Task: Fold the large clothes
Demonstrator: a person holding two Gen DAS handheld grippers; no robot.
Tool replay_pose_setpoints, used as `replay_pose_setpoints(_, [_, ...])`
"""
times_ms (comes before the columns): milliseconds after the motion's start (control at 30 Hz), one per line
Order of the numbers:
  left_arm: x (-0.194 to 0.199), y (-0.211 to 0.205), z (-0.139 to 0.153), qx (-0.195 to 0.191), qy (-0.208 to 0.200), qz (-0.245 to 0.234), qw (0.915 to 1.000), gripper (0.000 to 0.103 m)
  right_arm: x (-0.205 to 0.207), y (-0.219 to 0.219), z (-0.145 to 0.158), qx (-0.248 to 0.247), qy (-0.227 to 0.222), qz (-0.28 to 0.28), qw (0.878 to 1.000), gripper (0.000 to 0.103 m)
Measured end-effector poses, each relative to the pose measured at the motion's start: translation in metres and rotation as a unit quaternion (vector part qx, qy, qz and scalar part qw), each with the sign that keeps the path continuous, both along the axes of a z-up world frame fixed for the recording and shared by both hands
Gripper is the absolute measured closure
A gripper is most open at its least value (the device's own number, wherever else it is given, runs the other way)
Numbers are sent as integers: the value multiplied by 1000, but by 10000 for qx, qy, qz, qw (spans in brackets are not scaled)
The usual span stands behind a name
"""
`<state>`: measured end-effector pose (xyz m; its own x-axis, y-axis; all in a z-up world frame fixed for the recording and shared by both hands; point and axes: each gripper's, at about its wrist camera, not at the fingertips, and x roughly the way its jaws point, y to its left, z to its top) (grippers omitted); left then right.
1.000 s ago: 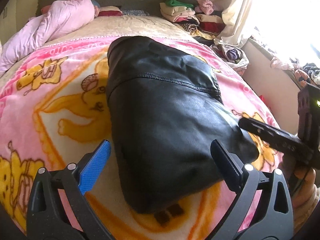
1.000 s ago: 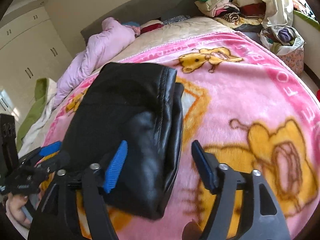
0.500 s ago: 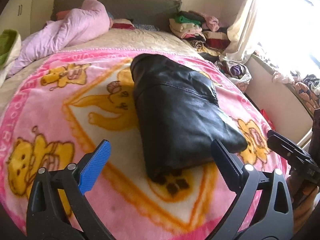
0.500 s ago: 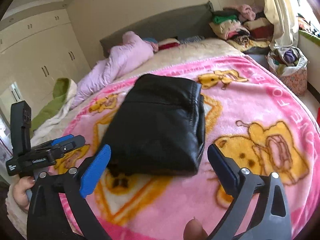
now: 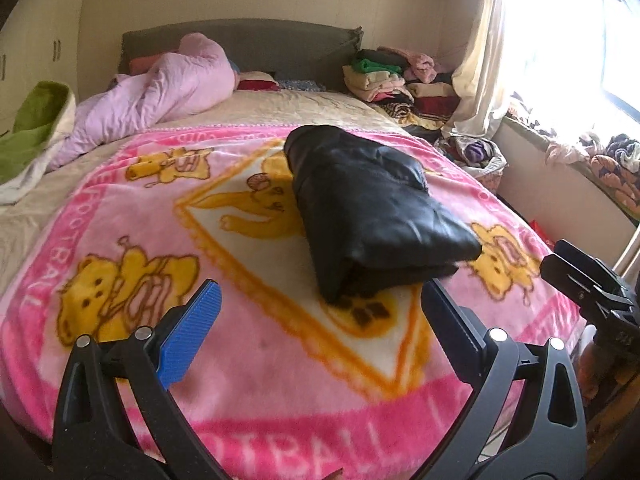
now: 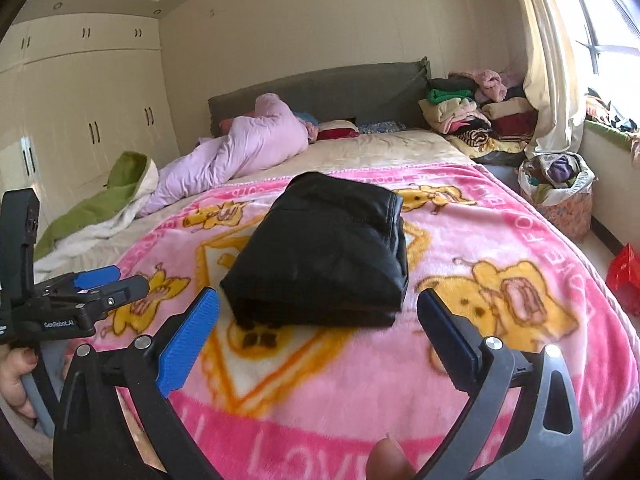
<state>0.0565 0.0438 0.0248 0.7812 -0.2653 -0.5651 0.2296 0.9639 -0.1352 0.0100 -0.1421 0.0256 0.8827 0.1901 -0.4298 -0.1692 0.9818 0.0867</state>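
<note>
A black leather garment (image 5: 372,212) (image 6: 324,252) lies folded into a thick rectangle on the pink bear-print blanket (image 5: 120,240) (image 6: 500,240) of the bed. My left gripper (image 5: 320,304) stands open, well back from the bundle's near end, nothing between its fingers. My right gripper (image 6: 318,312) is also open and empty, back from the bundle's near edge. In the right wrist view the left gripper (image 6: 108,280) shows at the left with a hand below it. The right gripper's body sits at the right edge of the left wrist view.
A lilac duvet (image 6: 240,148) and a green blanket (image 6: 100,200) lie at the far left of the bed. Stacked clothes (image 6: 472,116) sit by the headboard, a full basket (image 6: 560,188) on the floor at the right. Wardrobes (image 6: 80,120) line the left wall.
Both grippers have drawn back from the folded garment and risen. The right gripper's jaws, first astride the bundle's edge, have widened and come clear of it. The garment lies still.
</note>
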Motion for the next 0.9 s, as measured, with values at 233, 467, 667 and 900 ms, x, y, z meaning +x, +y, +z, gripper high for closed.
replay_pose_setpoints(233, [-12,1,-25,-60,81,-75,9999,9,-13,9,-23,169,103,-157,9997,4])
replay_pose_setpoints(467, [-9,8,-30,-181,196,26,9996,9,-17,22,-35,-199,95,-228,9995,4])
replay_pose_setpoints(667, [-7,12,-34,-195,262,174,9993,9,-15,22,-36,-235,132,-237,9994,4])
replay_pose_setpoints(900, [-7,14,-33,-198,242,229,9993,9,-14,22,-37,-274,179,-258,9991,4])
